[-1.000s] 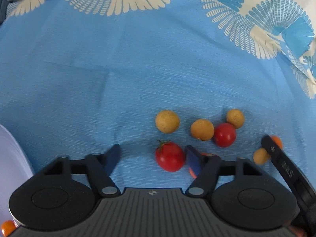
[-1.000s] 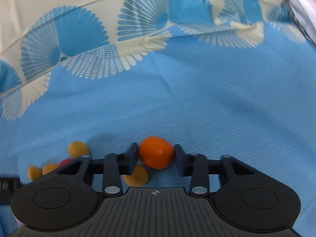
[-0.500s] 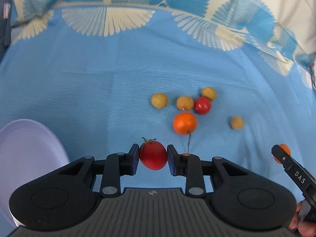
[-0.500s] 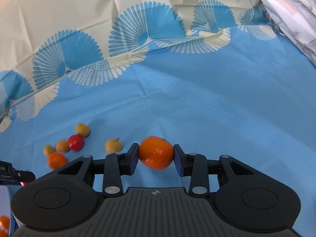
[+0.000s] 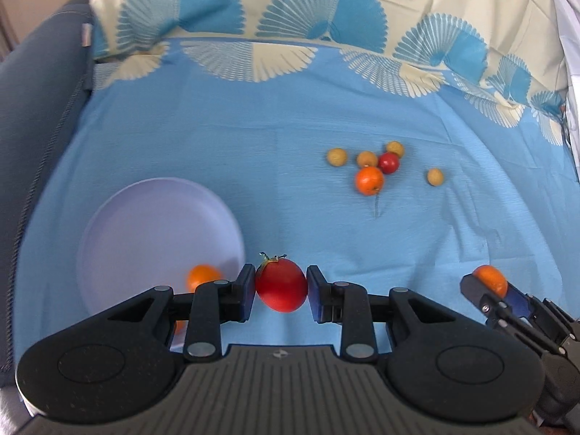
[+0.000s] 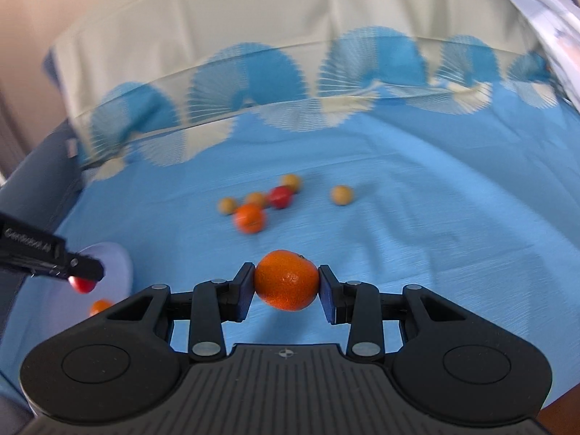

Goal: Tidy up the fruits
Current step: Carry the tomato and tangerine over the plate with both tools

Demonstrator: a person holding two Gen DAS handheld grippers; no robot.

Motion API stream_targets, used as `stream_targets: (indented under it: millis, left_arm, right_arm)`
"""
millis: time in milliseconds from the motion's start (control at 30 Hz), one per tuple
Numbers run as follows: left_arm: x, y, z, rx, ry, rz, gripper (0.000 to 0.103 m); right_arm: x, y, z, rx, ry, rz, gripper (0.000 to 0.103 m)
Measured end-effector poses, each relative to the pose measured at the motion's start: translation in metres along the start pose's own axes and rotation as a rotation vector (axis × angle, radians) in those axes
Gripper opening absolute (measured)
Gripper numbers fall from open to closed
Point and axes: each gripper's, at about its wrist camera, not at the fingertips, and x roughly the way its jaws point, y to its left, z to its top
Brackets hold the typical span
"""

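Observation:
My left gripper (image 5: 281, 286) is shut on a red tomato (image 5: 281, 284) and holds it above the cloth, just right of a lavender plate (image 5: 145, 232). A small orange (image 5: 203, 277) lies in the plate. My right gripper (image 6: 286, 284) is shut on an orange mandarin (image 6: 286, 284), lifted above the blue cloth. The right gripper also shows at the lower right of the left wrist view (image 5: 489, 286). A cluster of fruit lies farther back: an orange (image 5: 369, 180), a small red tomato (image 5: 389, 162) and several yellow-brown round fruits (image 5: 336, 156).
The blue tablecloth (image 5: 290, 127) with fan patterns covers the surface. A grey padded edge (image 5: 32, 108) runs along the left. The plate's rim also shows at the left of the right wrist view (image 6: 121, 266), with the left gripper above it.
The left gripper closed on the red tomato, lifted it and moved back and left toward the plate. The right gripper lifted the mandarin up and back from the fruit cluster.

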Motion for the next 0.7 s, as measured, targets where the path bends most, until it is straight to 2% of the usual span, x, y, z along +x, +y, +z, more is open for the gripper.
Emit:
stream_targets:
  millis: [300,700]
  left_arm:
    - [-0.049,0.052,-0.028,-0.055,-0.037,0.019,0.034]
    - [-0.105,0.112,-0.061,-0.132,-0.115,0.017,0.034]
  right_arm:
    - [-0.031,0.067,-0.009,-0.088,0.012,0.11,0.039]
    - [-0.062,0.133,-0.017,-0.216,-0.012,0.176,0.039]
